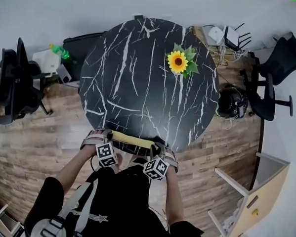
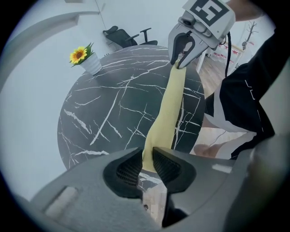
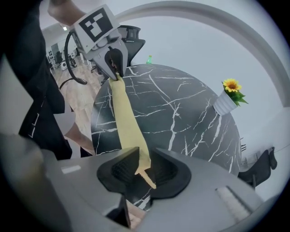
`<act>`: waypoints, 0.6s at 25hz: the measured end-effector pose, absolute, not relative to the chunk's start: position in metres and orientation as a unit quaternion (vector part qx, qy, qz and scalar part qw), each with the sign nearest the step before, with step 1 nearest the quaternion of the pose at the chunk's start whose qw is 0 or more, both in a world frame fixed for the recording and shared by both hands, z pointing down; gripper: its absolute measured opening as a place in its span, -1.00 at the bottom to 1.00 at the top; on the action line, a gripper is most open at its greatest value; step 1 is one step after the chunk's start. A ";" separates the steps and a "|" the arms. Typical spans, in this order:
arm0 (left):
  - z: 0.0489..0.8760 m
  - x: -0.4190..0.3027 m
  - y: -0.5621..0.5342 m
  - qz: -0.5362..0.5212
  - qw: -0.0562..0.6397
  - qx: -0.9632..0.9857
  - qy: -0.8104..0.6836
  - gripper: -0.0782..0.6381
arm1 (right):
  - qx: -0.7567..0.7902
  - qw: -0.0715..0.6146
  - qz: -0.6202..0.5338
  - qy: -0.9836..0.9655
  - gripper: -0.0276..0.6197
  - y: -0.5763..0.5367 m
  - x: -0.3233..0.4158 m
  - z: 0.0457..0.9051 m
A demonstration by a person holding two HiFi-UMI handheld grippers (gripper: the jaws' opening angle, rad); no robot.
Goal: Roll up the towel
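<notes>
Left gripper point(image 2: 145, 165) and right gripper point(image 3: 144, 163) each have their fingers pinching one end of the yellow towel point(image 1: 129, 138), a narrow band stretched between them at the black marble bench's point(image 1: 140, 85) near edge. Farther across stands a potted sunflower point(image 1: 178, 61).

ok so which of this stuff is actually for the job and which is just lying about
For the job: yellow towel, stretched between the left claw and right claw, each pinching an end; marble table.

Lying about: sunflower pot, office chair, green bottle.
</notes>
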State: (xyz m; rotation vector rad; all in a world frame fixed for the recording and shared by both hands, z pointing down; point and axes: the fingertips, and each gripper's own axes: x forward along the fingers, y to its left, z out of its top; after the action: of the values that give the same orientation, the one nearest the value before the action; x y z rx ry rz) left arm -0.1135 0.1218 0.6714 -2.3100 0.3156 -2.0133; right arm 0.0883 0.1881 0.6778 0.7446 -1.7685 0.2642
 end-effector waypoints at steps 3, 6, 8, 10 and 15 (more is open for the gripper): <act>0.663 -0.119 0.118 -0.646 0.030 -0.752 0.125 -0.49 | 0.344 0.559 0.107 -0.747 -0.61 0.184 0.091 0.667; 0.648 -0.125 0.110 -0.626 0.037 -0.763 0.157 -0.48 | 0.378 0.546 0.102 -0.741 -0.60 0.180 0.093 0.650; 0.633 -0.131 0.100 -0.609 0.035 -0.770 0.187 -0.48 | 0.407 0.532 0.101 -0.736 -0.60 0.174 0.095 0.636; 0.614 -0.137 0.087 -0.587 0.032 -0.777 0.224 -0.48 | 0.444 0.507 0.103 -0.731 -0.60 0.164 0.097 0.616; 0.549 -0.136 0.058 -0.499 0.018 -0.808 0.312 -0.50 | 0.536 0.402 0.100 -0.736 -0.61 0.134 0.089 0.542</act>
State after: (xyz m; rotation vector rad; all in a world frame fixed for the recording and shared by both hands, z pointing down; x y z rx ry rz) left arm -0.1365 0.0581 0.5494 -2.5104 0.9707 -1.5510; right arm 0.0893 0.1336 0.5420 1.3548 -1.8602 0.2537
